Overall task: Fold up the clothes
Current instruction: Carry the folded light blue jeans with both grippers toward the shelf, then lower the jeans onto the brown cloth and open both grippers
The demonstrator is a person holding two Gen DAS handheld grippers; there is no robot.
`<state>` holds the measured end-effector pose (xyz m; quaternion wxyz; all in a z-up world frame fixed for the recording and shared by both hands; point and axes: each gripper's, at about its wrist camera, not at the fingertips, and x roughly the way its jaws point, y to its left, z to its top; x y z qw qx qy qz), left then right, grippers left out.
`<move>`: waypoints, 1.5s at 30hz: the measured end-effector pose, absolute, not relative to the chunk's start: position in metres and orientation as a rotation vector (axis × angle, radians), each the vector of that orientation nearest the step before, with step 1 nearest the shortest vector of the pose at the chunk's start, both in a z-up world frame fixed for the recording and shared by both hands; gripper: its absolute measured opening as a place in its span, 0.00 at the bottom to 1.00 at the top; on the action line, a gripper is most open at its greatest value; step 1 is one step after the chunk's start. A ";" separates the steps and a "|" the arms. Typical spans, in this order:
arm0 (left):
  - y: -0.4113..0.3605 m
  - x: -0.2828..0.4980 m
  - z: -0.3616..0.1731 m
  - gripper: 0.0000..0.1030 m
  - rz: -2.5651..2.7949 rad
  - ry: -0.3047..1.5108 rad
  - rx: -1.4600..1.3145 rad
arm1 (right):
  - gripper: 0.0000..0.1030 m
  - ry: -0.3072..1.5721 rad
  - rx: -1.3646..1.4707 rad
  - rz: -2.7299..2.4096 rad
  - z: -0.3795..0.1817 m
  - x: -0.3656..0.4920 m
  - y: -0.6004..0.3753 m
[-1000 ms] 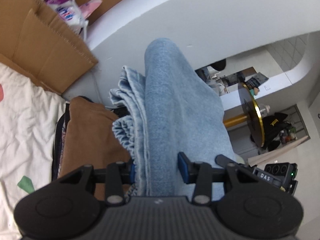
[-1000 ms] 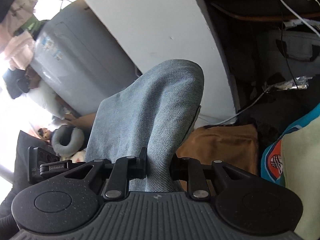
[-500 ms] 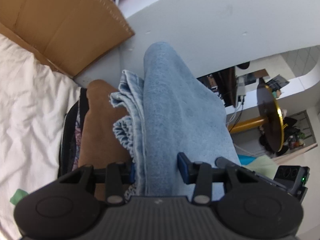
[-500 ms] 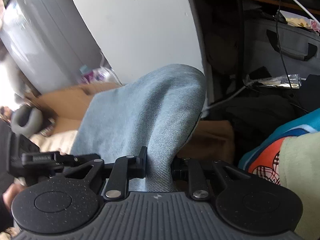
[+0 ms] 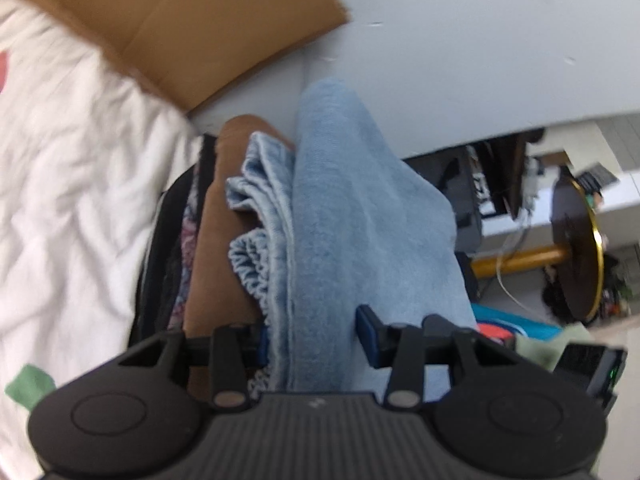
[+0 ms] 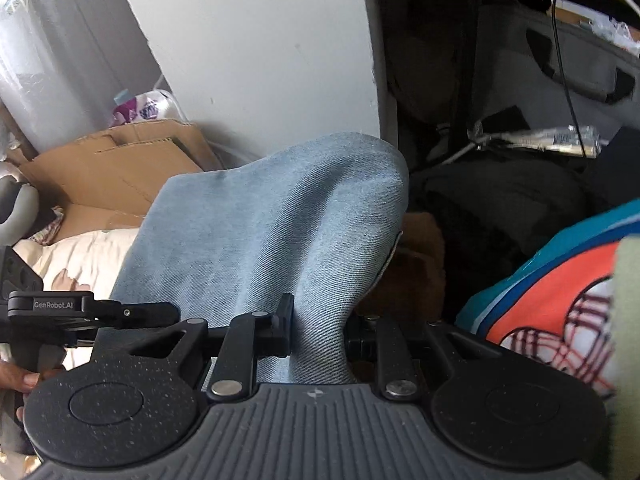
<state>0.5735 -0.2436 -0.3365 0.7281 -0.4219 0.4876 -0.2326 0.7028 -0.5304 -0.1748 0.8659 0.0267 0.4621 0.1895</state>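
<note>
Both tools clamped on folded light-blue denim garment [image 5: 360,240].
The left tool [image 5: 312,336] and right tool [image 6: 316,328] each pinched it above a brown cloth [image 5: 216,264], near the cardboard box [image 5: 192,28].

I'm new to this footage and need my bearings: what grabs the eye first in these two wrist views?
The light blue denim garment fills the middle of both views, draped forward, with the left gripper and right gripper each shut on it. In the left wrist view a brown cardboard flap sits at the top, over a rumpled white sheet. A brown garment lies under the denim.
</note>
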 end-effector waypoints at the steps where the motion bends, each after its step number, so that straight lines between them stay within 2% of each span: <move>1: -0.245 0.574 -0.337 0.49 -0.499 1.086 -0.925 | 0.22 0.965 0.053 0.387 -0.180 0.703 -0.530; 7: -0.242 0.581 -0.308 0.49 -0.477 1.154 -0.752 | 0.23 0.951 0.047 0.358 -0.193 0.698 -0.531; 11: -0.229 0.584 -0.287 0.47 -0.455 1.169 -0.734 | 0.23 0.953 0.054 0.359 -0.194 0.698 -0.533; 13: -0.226 0.585 -0.275 0.43 -0.443 1.155 -0.705 | 0.23 0.955 0.056 0.357 -0.194 0.699 -0.533; 23: -0.249 0.598 -0.220 0.40 -0.479 1.097 -0.524 | 0.23 0.951 0.045 0.363 -0.192 0.700 -0.530; 27: -0.273 0.603 -0.232 0.39 -0.472 1.121 -0.387 | 0.23 0.950 0.041 0.356 -0.193 0.702 -0.527; 30: -0.278 0.604 -0.245 0.39 -0.480 1.122 -0.366 | 0.28 0.942 0.023 0.354 -0.195 0.703 -0.526; 33: -0.282 0.606 -0.256 0.28 -0.474 1.123 -0.337 | 0.36 0.932 0.009 0.341 -0.196 0.702 -0.527; 38: -0.287 0.611 -0.264 0.03 -0.436 1.120 -0.245 | 0.40 0.901 -0.007 0.287 -0.192 0.700 -0.532; 45: -0.297 0.608 -0.265 0.03 -0.428 1.124 -0.151 | 0.44 0.784 -0.106 0.235 -0.172 0.685 -0.527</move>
